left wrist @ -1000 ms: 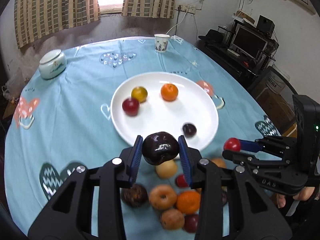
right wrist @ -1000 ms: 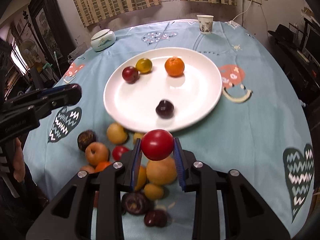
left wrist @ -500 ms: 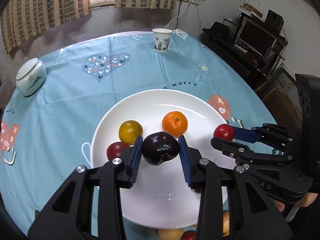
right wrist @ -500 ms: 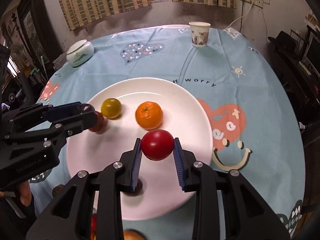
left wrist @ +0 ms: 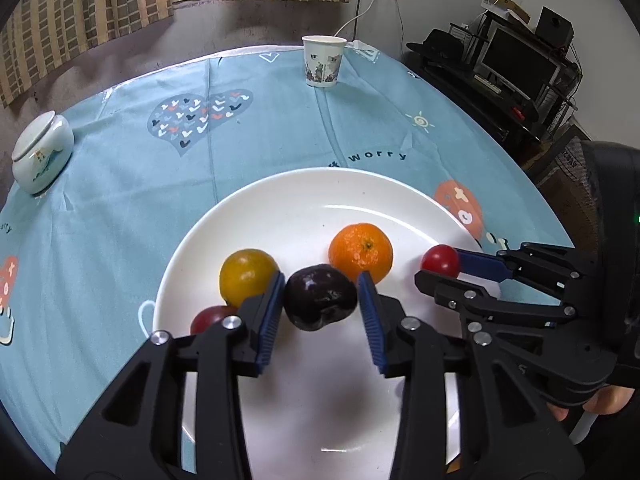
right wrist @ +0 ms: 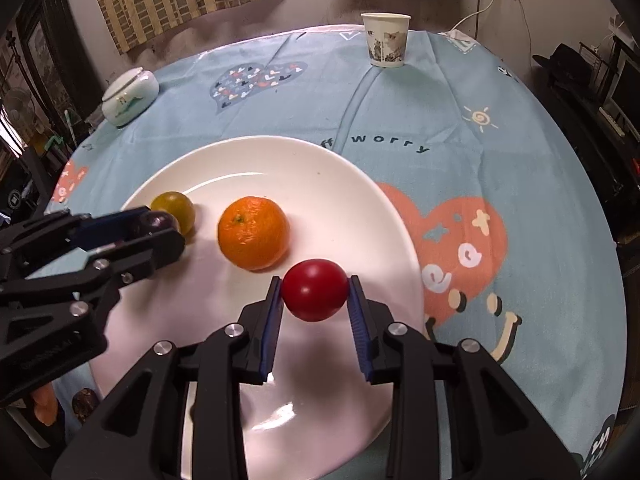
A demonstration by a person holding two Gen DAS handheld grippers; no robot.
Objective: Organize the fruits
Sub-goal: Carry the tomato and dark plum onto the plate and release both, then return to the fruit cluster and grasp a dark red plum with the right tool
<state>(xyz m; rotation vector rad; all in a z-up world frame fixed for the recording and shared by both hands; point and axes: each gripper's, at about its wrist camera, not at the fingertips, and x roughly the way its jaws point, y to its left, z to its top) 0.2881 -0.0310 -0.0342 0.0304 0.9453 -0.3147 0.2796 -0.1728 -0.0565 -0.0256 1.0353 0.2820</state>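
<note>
While your left gripper point(left wrist: 320, 304) pinches the dark plum point(left wrist: 320, 302) and your right gripper point(right wrist: 314, 292) pinches the red fruit point(right wrist: 314, 290), both hover over the white plate point(right wrist: 340, 168) near the orange point(right wrist: 253, 238); lower, then spread each to release.

Your left tongs point(left wrist: 320, 312), clamped on a dark plum point(left wrist: 320, 302), hang over the white plate point(left wrist: 320, 200) with an orange point(left wrist: 361, 252) just ahead to the right, a yellow fruit point(left wrist: 247, 276) just ahead to the left, and a red fruit point(left wrist: 212, 318) low at the left. The right tongs point(right wrist: 314, 300), gripping a red tomato point(right wrist: 314, 290), crowd the right side. Bare plate lies in the lower middle of both frames and along the far rim. Beyond, the counter point(left wrist: 260, 136) stays open up to the paper cup point(left wrist: 323, 61) at top centre and the lidded jar point(left wrist: 40, 158) at far left.
</note>
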